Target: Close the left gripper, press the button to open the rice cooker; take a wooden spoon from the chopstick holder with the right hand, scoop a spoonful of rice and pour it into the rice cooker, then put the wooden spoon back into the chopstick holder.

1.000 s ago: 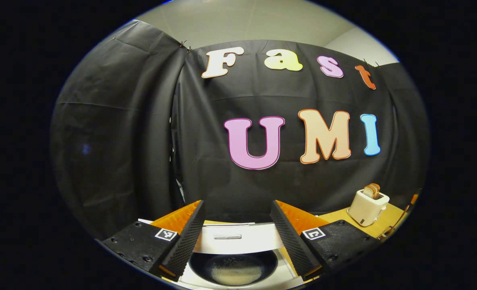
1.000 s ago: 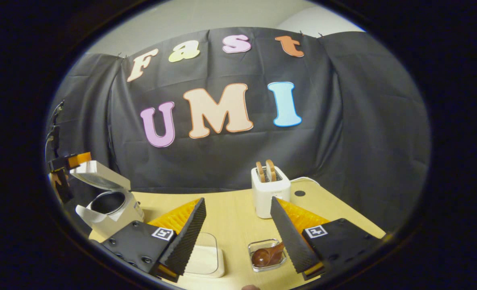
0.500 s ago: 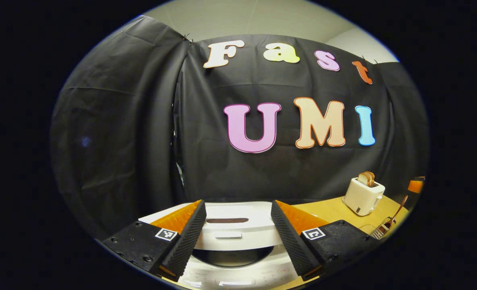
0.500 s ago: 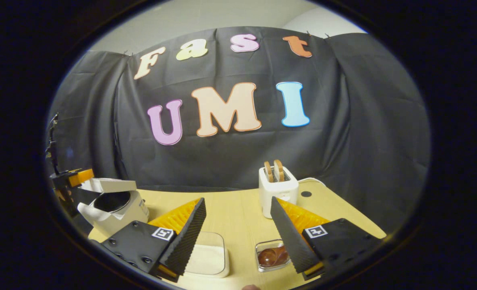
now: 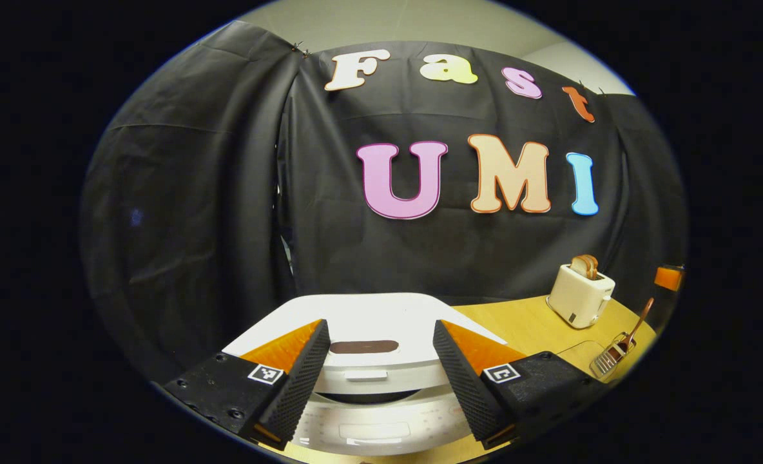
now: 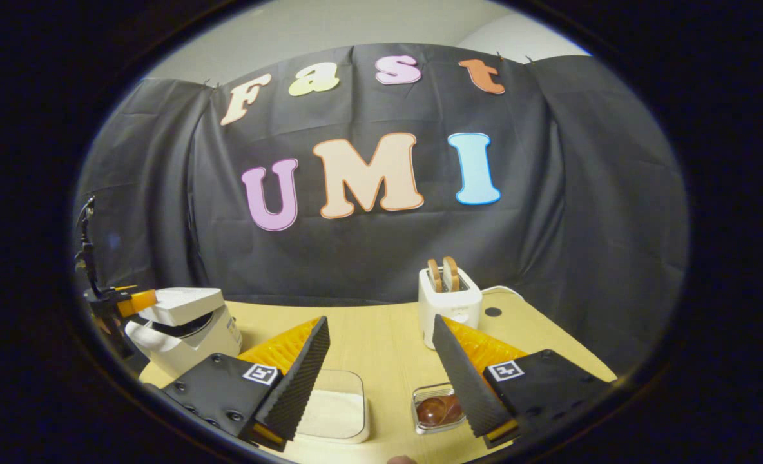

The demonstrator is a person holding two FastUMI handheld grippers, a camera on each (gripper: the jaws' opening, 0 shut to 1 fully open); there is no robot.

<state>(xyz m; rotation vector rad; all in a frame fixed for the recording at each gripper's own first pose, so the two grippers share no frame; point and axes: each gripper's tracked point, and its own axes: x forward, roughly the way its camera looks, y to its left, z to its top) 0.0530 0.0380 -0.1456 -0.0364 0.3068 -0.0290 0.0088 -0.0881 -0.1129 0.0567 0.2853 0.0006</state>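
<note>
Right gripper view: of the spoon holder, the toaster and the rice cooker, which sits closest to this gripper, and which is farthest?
1. Chopstick holder with the wooden spoon, just ahead by the right-hand finger.
2. and 3. Toaster, farther back at centre-right, and rice cooker, off to the far left: too close to call.

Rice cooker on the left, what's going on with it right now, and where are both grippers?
The left gripper, jaws open, sits over the rice cooker, whose lid is nearly down, a dark gap left under it. The right gripper, also open and empty, hangs above the rice tray and the chopstick holder with the wooden spoon in it.
</note>
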